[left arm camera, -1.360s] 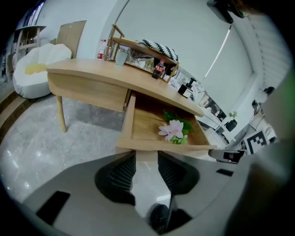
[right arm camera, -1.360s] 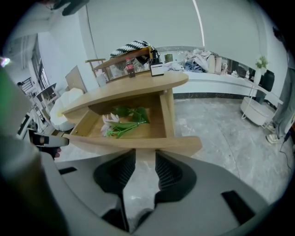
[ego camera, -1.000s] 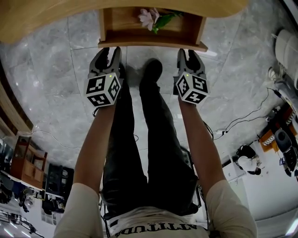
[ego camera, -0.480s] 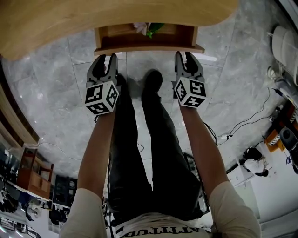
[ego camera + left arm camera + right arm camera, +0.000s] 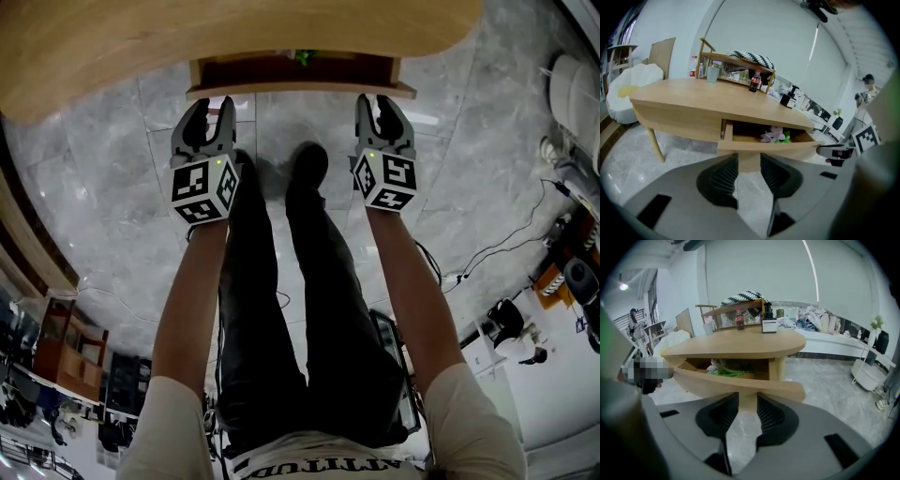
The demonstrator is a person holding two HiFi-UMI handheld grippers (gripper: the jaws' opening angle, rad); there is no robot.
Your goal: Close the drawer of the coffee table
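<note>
From the head view, the drawer [image 5: 300,88] stood partly open under the curved lip of the bench [image 5: 187,37], with only a narrow strip of its inside showing. A bit of green from a flower [image 5: 302,57] lay in that strip. The grey marble floor [image 5: 103,169] was bare on either side of the person's legs [image 5: 281,309]. The left tongs [image 5: 214,103] and the right tongs [image 5: 377,100] sat at the drawer's front edge, one near each end. Whether their tips touched it could not be told from here. The left forearm [image 5: 192,281] and right forearm [image 5: 408,281] reached straight ahead, roughly parallel, and both tongs pointed forward and down.

In the left gripper view, the jaws stood apart with nothing clamped. The middle of the drawer's front panel showed in the gap just beyond their tips. The drawer was open and the flower lay at its right side. On the benchtop stood a wooden rack [image 5: 736,63], a cup [image 5: 712,74] and a dark bottle [image 5: 754,82], and a white beanbag [image 5: 633,89] sat to the left.

In the right gripper view, the jaws were wide, though they had just been closing a little. Nothing was gripped, and the drawer's front filled the gap past their tips. Open floor stretched to the right towards a low white ledge [image 5: 843,348].
</note>
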